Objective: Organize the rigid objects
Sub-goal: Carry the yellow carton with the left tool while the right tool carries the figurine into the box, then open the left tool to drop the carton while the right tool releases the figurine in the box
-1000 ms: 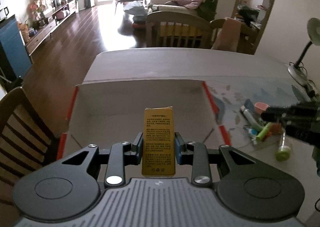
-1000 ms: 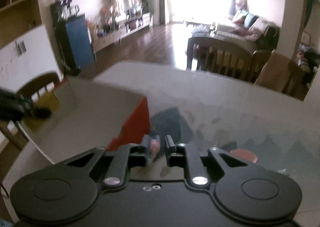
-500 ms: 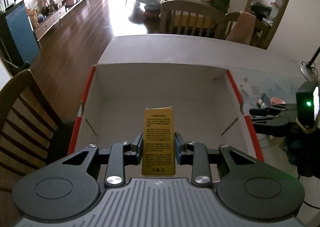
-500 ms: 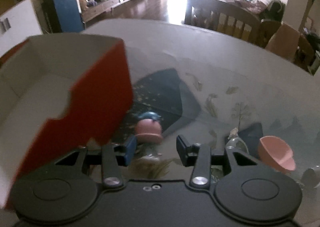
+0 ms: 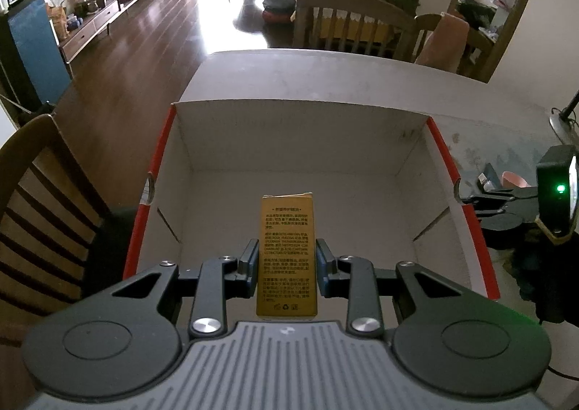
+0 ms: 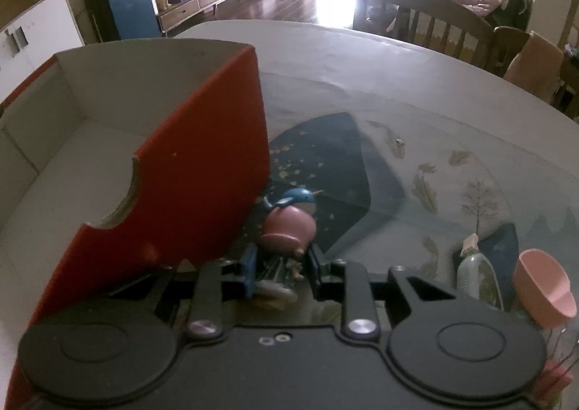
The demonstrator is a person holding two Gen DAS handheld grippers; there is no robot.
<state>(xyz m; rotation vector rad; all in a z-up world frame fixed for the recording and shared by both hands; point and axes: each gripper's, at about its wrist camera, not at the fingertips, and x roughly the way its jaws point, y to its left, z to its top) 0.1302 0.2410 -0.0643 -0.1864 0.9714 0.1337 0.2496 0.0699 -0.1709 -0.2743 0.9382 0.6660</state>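
Your left gripper holds the yellow carton by its long sides, jaws clenched, above the red-sided cardboard box; it's probably light and crushable. Your right gripper straddles a pink whale-topped toy on the surface beside the box; its base is hidden, and I cannot tell if the jaws grip.

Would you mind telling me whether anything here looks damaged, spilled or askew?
Nothing looks spilled or broken. The yellow carton sits straight in the left gripper above the red box. The pink bottle lies on its side between the right gripper's fingers.
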